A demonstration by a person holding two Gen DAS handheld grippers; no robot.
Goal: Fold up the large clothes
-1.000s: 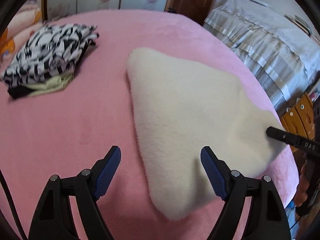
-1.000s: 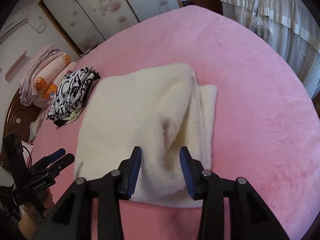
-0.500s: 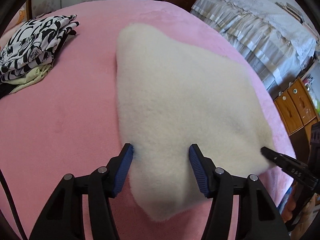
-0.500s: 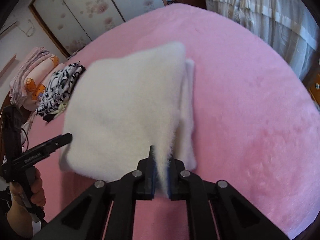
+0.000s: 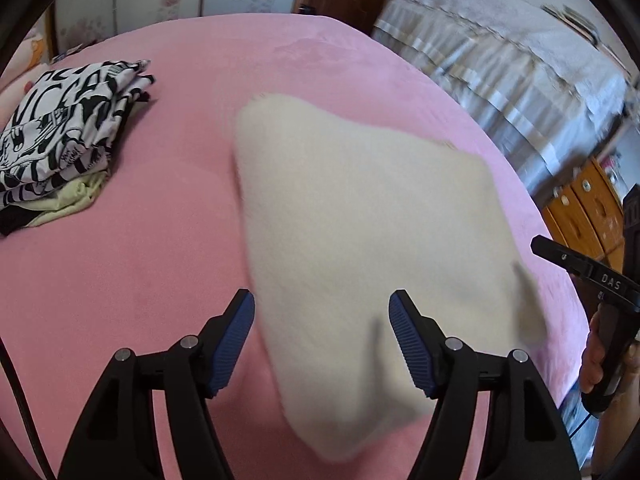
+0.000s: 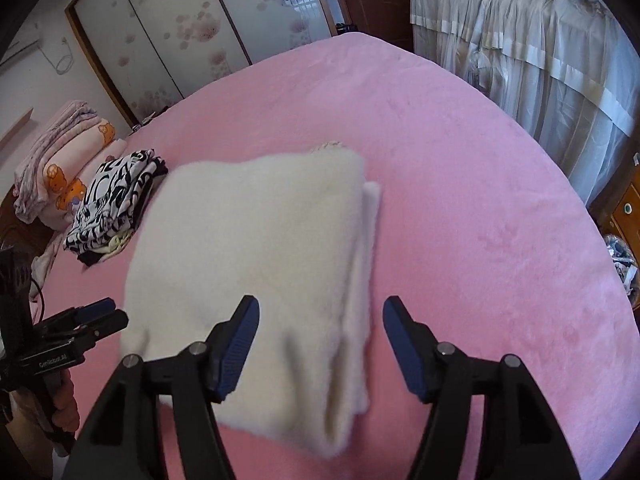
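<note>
Cream fleece garment [image 6: 256, 232] folded on bed [image 6: 480, 200]

White letters "DAS" stand on the black right gripper [image 5: 538, 245]

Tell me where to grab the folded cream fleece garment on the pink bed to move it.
Probably take the cream fleece garment at its near edge, coming in low from the front. The layers hang stacked there, so the open right gripper and left gripper, each astride that edge, could pinch every layer at once.
</note>
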